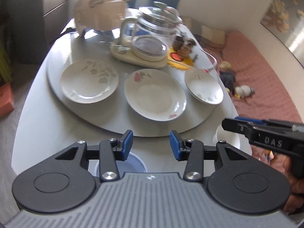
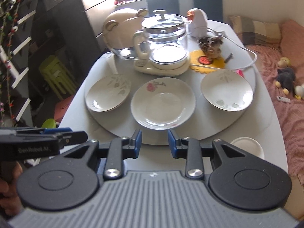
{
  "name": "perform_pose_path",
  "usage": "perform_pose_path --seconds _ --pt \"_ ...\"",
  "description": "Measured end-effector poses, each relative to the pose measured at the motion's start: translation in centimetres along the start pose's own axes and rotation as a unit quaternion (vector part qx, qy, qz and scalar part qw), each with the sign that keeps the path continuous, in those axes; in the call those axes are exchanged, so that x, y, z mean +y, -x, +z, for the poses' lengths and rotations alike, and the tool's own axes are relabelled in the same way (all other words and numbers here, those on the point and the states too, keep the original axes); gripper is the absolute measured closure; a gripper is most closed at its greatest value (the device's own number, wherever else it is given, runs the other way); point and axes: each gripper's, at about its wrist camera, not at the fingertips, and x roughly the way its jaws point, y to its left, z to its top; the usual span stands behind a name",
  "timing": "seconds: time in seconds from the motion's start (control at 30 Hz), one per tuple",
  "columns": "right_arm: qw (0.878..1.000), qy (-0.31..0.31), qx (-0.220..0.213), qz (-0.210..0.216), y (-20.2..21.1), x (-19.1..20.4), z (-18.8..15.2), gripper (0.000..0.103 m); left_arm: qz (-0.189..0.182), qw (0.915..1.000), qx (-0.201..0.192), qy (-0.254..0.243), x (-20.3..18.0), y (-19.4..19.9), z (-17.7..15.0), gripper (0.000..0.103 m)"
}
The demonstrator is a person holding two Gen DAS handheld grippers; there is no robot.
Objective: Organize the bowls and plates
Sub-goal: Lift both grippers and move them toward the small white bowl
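Closest to me, both pairs of tongs hang over the near edge of the grey tabletop (image 2: 79, 98), tilted downward. The left tongs (image 1: 151, 145) stand spread, blue pads apart with nothing between them; under them a clear round lidded tub (image 1: 133, 163) sits at the near edge. The right tongs (image 2: 154, 142) are also parted, a little narrower, and grip nothing. Just beside them, at the near right corner, rests a small white bowl (image 2: 248, 145).

Past the tongs lies a round turntable (image 2: 252, 117) that carries the crockery. In a row across its near half sit three dishes, each apart from the next: a plate with grey leaves (image 2: 107, 94) on the left, a plate with a pink flower (image 2: 163, 104) in the middle, nearest the edge, and a deeper leaf-patterned bowl (image 2: 227, 91) on the right. All sit upright and empty.

Behind them, in the middle of the turntable, stands a glass kettle (image 2: 164, 36) on a cream base, with a yellow mat (image 2: 205, 62) touching its right side and a small basket on that mat. At the far edge sits a cream bear-shaped container (image 2: 121, 30) and, to the right, a white bird figure (image 2: 198, 23).
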Motion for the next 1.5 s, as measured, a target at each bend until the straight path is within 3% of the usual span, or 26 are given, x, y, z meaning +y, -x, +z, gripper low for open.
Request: perform_pose_path --seconds 0.37,0.63,0.73,0.97,1.13,1.37,1.5 --pt "0.992 -0.075 0.0 -0.1 0.3 -0.7 -2.2 0.07 -0.059 0.995 0.028 -0.076 -0.4 -2.5 -0.3 0.054" --pt "0.986 -0.106 0.005 -0.132 1.0 -1.1 -3.6 0.07 -0.086 0.9905 0.051 -0.094 -0.6 -3.6 0.2 0.054" --pt "0.984 -0.114 0.004 -0.134 1.7 -2.0 -4.0 0.07 -0.1 0.9897 0.075 -0.07 -1.3 -4.6 0.2 0.054" --pt "0.982 -0.136 0.001 -0.131 1.6 -7.4 -4.0 0.07 -0.072 0.9912 0.076 -0.081 -6.0 -6.3 0.4 0.054" --pt "0.983 -0.137 0.007 -0.118 1.4 -11.8 -3.7 0.07 -0.09 0.9926 0.078 -0.025 -9.3 -7.7 1.4 0.054" --pt "0.987 -0.134 0.017 -0.088 0.4 -16.9 -3.5 0.07 -0.054 0.9953 0.071 -0.038 -14.1 -9.5 1.4 0.054" --pt "0.988 -0.133 0.023 -0.076 -0.2 -19.6 -3.4 0.07 -0.059 0.9958 0.064 -0.028 -15.5 -11.6 0.6 0.043"
